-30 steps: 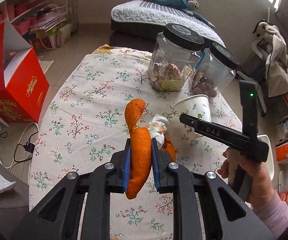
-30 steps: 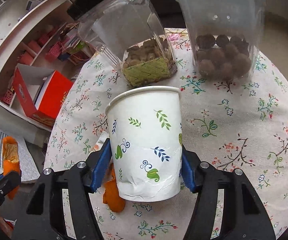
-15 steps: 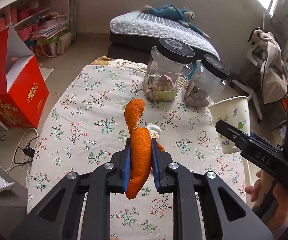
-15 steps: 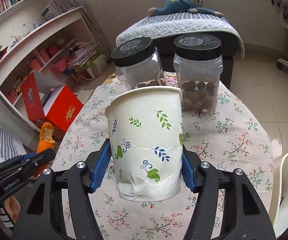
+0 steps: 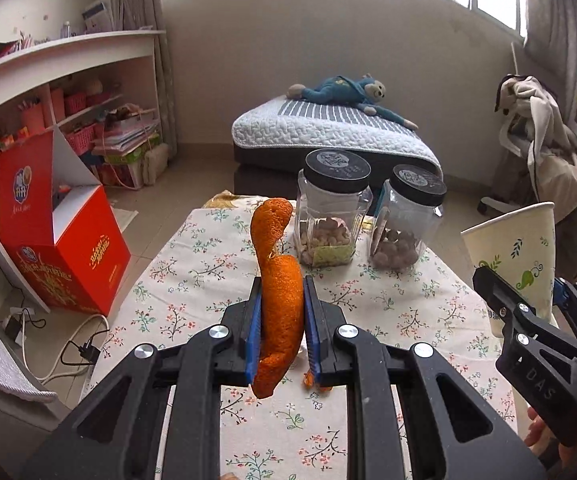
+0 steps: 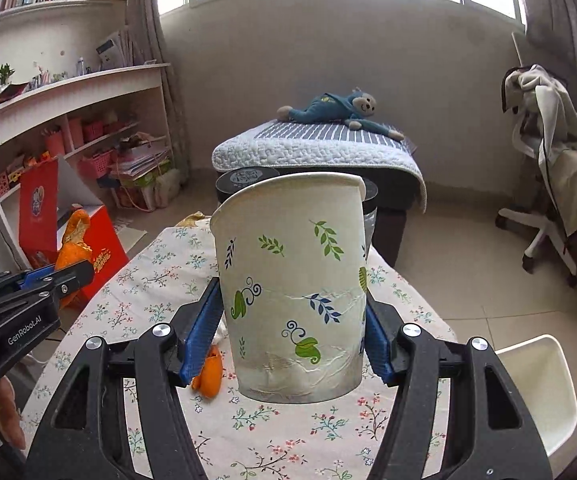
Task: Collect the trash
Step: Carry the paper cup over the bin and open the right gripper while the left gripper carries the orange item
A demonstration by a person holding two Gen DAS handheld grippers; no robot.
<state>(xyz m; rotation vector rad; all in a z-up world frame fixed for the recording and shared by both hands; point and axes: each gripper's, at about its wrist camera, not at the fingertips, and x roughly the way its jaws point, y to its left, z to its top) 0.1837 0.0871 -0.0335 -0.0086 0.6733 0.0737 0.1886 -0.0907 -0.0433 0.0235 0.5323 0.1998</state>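
Both grippers had risen since a second earlier, lifting their loads clear of the floral tablecloth (image 5: 192,280). The left gripper (image 5: 281,322) was clamped on a long orange peel (image 5: 278,280), held upright; the right gripper (image 6: 294,334) squeezed the paper cup (image 6: 292,280) near its base. Another peel scrap (image 6: 209,378) lay on the cloth.

Two lidded jars (image 5: 333,216) (image 5: 408,224) on the worktop (image 5: 192,272). One paper cup (image 6: 292,292), one long orange peel (image 5: 278,292) plus one smaller piece (image 6: 208,376). One red box (image 5: 64,248), one plush monkey (image 5: 344,92).
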